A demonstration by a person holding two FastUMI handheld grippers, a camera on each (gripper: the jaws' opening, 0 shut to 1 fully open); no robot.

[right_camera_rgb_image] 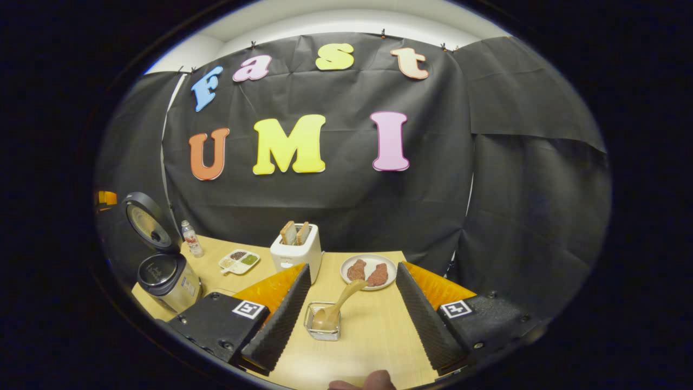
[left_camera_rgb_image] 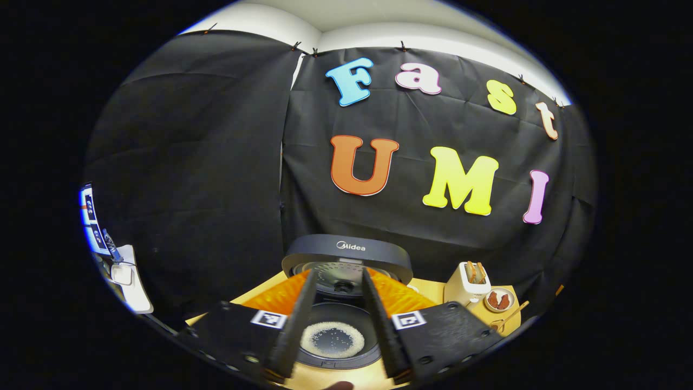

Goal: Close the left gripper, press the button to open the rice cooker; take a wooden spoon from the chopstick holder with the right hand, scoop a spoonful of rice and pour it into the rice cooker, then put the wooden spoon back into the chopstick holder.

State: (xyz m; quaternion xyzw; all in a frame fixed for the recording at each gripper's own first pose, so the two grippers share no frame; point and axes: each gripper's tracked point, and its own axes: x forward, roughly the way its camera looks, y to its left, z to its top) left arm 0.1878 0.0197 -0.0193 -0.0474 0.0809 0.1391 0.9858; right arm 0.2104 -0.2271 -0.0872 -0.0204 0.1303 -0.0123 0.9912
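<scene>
In the right gripper view the wooden spoon [right_camera_rgb_image: 337, 309] is sitting bowl-down in the wire chopstick holder [right_camera_rgb_image: 323, 327] at lower centre of the frame, its handle leaning up and to the right toward the plate [right_camera_rgb_image: 349, 279] with two pieces of meat. The right gripper [right_camera_rgb_image: 349, 325] is hanging over the table [right_camera_rgb_image: 373, 330] with its tongs spread wide apart, the holder lying between them but nearer the left finger, nothing clamped. The spoon is looking light, stiff and smooth, so it is probably going to swivel if pinched at one narrow point; the free upper handle, clear of the wire rim, seems the sensible place to grip, squarely across its width. The holder itself appears light and may tip or slide if the spoon drags on it. In the left gripper view the rice cooker [left_camera_rgb_image: 338, 336] is standing open at lower centre, lid [left_camera_rgb_image: 346, 252] raised behind it, with what looks like pale grains in a ring on the pot floor. The left gripper [left_camera_rgb_image: 338, 330] is poised above the pot, fingers parted and empty. The cooker's button is hidden beneath the fingers. Where the rice to scoop is kept is hard to tell; the small divided dish [right_camera_rgb_image: 239, 261] at middle left of the right gripper view is too tiny to read.
</scene>
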